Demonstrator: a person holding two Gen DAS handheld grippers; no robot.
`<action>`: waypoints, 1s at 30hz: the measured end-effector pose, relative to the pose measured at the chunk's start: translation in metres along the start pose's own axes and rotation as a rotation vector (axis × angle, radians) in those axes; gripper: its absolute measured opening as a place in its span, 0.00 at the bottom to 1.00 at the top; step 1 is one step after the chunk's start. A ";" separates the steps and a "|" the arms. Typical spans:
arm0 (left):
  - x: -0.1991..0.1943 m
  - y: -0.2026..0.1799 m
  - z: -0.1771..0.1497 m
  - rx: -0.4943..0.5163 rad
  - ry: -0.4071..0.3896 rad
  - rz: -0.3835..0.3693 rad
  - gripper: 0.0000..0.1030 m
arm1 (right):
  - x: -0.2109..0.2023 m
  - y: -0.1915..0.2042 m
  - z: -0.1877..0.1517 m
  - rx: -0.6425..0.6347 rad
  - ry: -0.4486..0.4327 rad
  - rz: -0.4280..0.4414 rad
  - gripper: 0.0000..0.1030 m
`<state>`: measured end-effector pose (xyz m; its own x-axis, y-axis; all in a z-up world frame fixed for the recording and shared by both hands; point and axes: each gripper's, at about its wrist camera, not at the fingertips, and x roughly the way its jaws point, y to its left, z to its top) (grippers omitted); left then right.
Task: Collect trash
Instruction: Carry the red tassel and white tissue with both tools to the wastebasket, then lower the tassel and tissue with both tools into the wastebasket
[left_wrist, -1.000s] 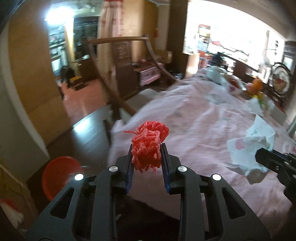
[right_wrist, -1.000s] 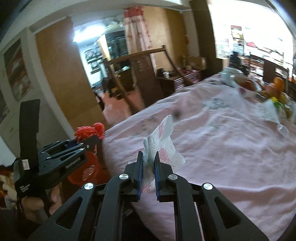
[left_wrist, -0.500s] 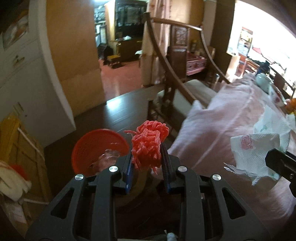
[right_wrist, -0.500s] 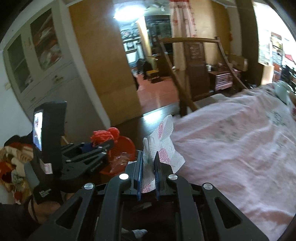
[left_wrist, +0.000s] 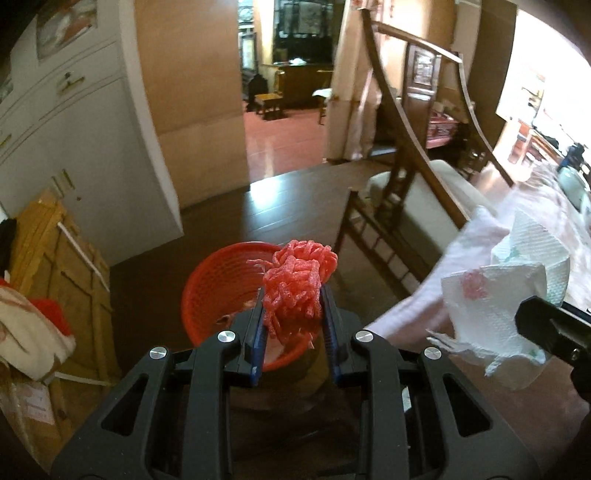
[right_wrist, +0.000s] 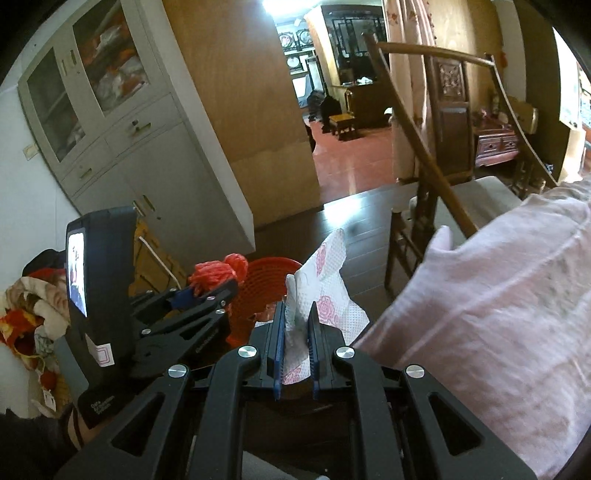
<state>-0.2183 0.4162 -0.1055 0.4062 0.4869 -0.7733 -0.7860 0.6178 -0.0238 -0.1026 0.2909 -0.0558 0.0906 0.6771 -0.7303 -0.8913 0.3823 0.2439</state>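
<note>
My left gripper (left_wrist: 293, 308) is shut on a crumpled red net wad (left_wrist: 299, 280) and holds it above the near rim of a red plastic basket (left_wrist: 218, 288) on the dark floor. My right gripper (right_wrist: 297, 314) is shut on a white paper napkin with pink roses (right_wrist: 325, 273). In the right wrist view the left gripper (right_wrist: 218, 286) with the red wad (right_wrist: 221, 271) is at the left, in front of the red basket (right_wrist: 266, 280). The napkin (left_wrist: 498, 295) shows at the right of the left wrist view.
A table under a pink cloth (right_wrist: 498, 295) fills the right. A wooden chair (left_wrist: 402, 206) stands beyond the basket. A grey cabinet (right_wrist: 122, 147) and a pile of cloth and cardboard (left_wrist: 40, 295) are at the left. Trash lies inside the basket.
Both grippers have swung left, away from the table, toward the red basket on the floor. The basket is now closer and partly under the left gripper. Both grips are unchanged.
</note>
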 end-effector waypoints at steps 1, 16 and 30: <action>0.005 0.004 0.001 -0.008 0.004 0.010 0.27 | 0.007 0.001 0.003 0.003 0.006 0.009 0.11; 0.070 0.057 0.002 -0.093 0.040 0.109 0.27 | 0.117 0.014 0.021 0.023 0.134 0.124 0.11; 0.124 0.088 -0.017 -0.139 0.150 0.174 0.27 | 0.211 0.027 0.009 0.024 0.281 0.172 0.12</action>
<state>-0.2448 0.5204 -0.2141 0.1939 0.4751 -0.8583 -0.8988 0.4367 0.0387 -0.1036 0.4497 -0.1975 -0.1893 0.5343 -0.8238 -0.8719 0.2944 0.3913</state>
